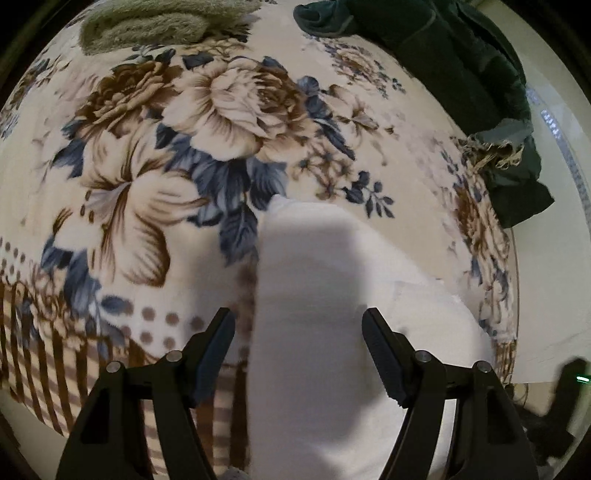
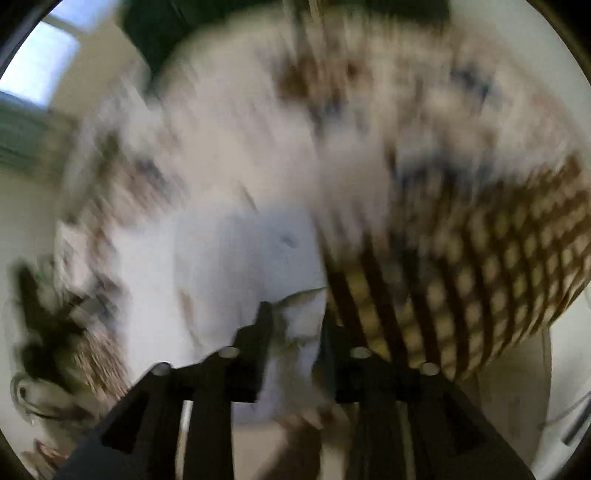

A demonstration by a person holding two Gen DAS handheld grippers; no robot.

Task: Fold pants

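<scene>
The white pants (image 1: 332, 295) lie on a floral blanket (image 1: 184, 129), a long pale shape running from the middle down to the lower edge of the left wrist view. My left gripper (image 1: 299, 332) is open, its jaws wide apart just above the white cloth, holding nothing. The right wrist view is badly blurred by motion. There the white pants (image 2: 229, 266) fill the middle, and my right gripper (image 2: 295, 325) has its jaws part-closed with white cloth between them. Whether it grips the cloth cannot be told.
A dark green garment (image 1: 461, 55) lies heaped at the blanket's far right. A fuzzy olive cloth (image 1: 147, 26) lies at the far left. The blanket's striped border (image 1: 44, 369) runs along the near edge, with pale floor (image 1: 546, 277) beyond the right side.
</scene>
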